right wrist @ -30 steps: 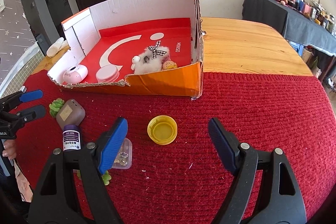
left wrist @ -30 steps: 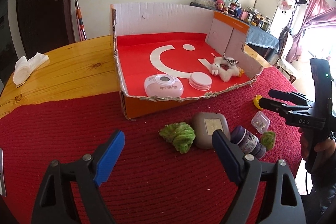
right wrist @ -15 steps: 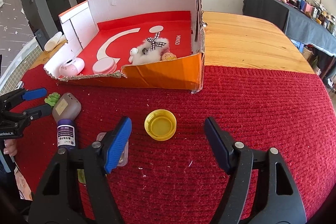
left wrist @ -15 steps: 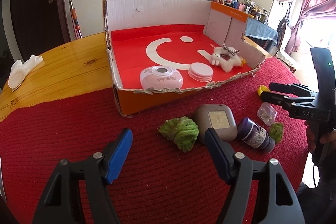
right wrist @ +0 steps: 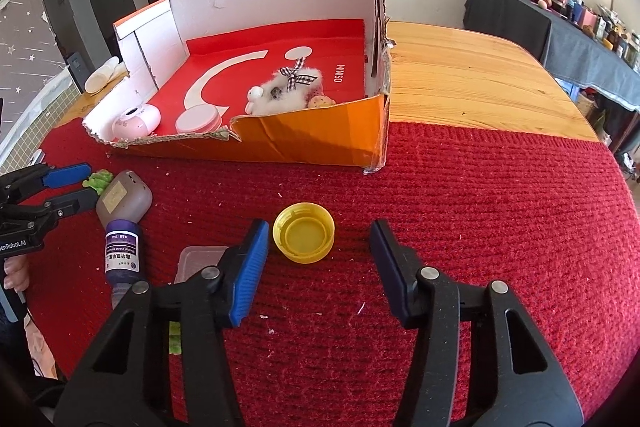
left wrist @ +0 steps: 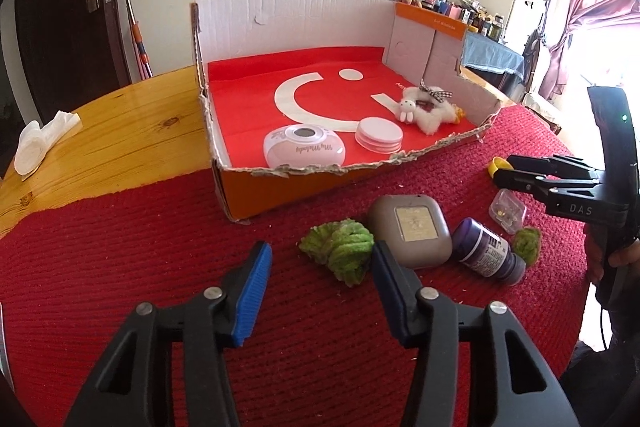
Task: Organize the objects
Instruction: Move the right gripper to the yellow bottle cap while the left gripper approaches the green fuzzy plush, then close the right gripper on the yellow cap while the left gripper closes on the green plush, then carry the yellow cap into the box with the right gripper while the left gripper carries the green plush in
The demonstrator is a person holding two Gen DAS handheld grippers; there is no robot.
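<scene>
L gripper [left wrist: 320, 267] is hovering low-center of frame over the red mat [left wrist: 120, 267], jaws just been closing, now narrower w/ nothing between; green fuzzy ball [left wrist: 340, 251] is lying just beyond the tips, by the grey case [left wrist: 412, 231]. R gripper [right wrist: 316, 251] is doing likewise, also empty; yellow cap [right wrist: 304, 237] is sitting center frame just ahead of the gap. Cardboard box [right wrist: 320, 147] is sitting upper center.
</scene>
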